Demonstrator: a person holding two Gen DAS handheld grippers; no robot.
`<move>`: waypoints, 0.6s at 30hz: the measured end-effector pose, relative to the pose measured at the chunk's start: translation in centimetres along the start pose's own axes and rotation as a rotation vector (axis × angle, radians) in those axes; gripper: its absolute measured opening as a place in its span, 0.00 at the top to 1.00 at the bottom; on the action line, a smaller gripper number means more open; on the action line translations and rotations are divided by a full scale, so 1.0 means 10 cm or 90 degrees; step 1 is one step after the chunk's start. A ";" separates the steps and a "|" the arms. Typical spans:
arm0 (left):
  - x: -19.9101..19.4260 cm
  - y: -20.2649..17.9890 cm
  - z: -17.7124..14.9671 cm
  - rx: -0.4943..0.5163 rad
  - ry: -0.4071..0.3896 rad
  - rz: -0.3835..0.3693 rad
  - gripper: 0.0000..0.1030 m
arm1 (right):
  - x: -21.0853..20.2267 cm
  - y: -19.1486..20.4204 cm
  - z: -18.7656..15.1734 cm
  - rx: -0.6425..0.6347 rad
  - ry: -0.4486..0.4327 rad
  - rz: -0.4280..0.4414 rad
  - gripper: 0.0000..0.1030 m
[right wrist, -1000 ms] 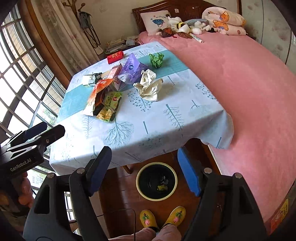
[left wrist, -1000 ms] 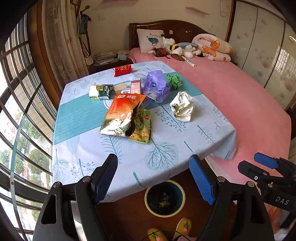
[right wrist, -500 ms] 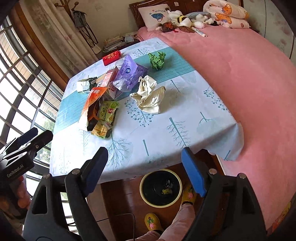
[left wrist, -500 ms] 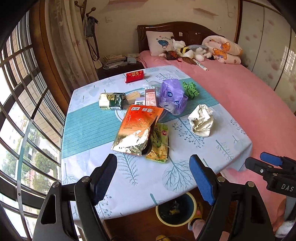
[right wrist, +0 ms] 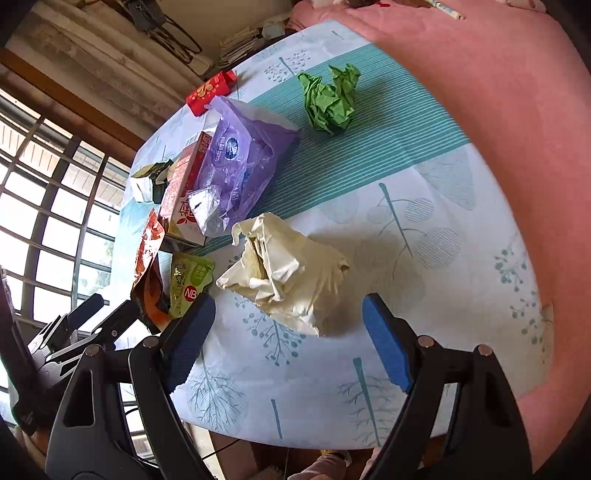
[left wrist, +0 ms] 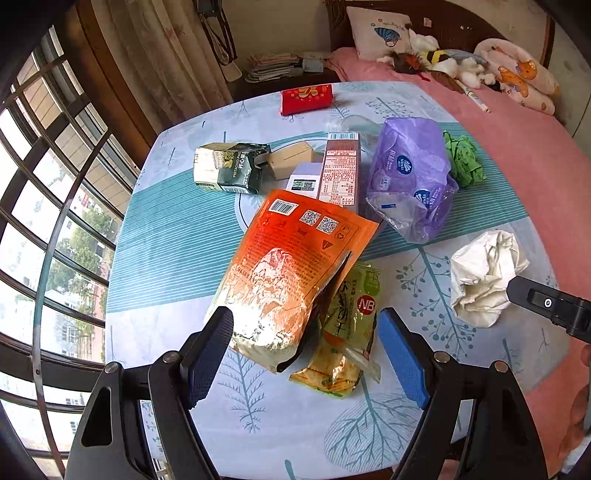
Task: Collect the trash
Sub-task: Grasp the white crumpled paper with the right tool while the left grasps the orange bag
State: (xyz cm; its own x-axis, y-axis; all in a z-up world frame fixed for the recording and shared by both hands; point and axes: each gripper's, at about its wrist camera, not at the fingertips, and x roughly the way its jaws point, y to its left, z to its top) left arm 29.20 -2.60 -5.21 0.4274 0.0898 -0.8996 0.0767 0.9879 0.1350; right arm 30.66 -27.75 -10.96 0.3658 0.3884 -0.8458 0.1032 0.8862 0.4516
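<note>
Trash lies on a table under a leaf-print cloth [left wrist: 173,229]. My left gripper [left wrist: 306,354] is open, its blue pads flanking the near end of an orange foil bag [left wrist: 291,273] and a green snack packet [left wrist: 347,332]. Behind them sit a purple plastic wrapper [left wrist: 410,177], a red carton [left wrist: 341,170], a dark green box [left wrist: 229,166] and crumpled green paper [left wrist: 463,158]. My right gripper [right wrist: 284,343] is open just in front of a crumpled cream paper wad [right wrist: 288,273], nothing between its fingers. The wad [left wrist: 484,273] also shows in the left wrist view.
A red packet [left wrist: 306,98] lies at the table's far edge. A pink bed [right wrist: 498,74] with a pillow [left wrist: 380,31] and stuffed toys [left wrist: 439,59] borders the table's right side. A barred window [left wrist: 55,206] runs along the left. A nightstand with papers [left wrist: 273,64] stands behind.
Both grippers have moved forward and down over the table; the trash now fills the views and the bin on the floor has dropped out of sight.
</note>
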 end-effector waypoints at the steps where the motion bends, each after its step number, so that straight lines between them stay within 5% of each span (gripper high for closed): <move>1: 0.08 -0.04 0.04 -0.004 0.006 0.013 0.21 | 0.08 0.00 0.04 -0.012 0.014 0.004 0.22; 12: 0.72 -0.05 0.35 -0.088 0.034 0.116 0.21 | 0.62 -0.04 0.37 -0.097 0.098 0.033 0.24; 16: 0.85 0.04 0.42 -0.119 0.038 0.134 0.21 | 0.69 -0.02 0.45 -0.122 0.110 0.045 0.34; 18: 0.89 0.09 0.44 -0.135 0.040 0.127 0.34 | 0.68 0.00 0.47 -0.134 0.111 0.058 0.40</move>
State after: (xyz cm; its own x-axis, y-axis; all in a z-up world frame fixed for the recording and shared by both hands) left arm 37.03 -1.50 -11.28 0.3575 0.2853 -0.8892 -0.1957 0.9539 0.2274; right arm 37.48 -26.28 -15.33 0.1983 0.4899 -0.8489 -0.1237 0.8717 0.4741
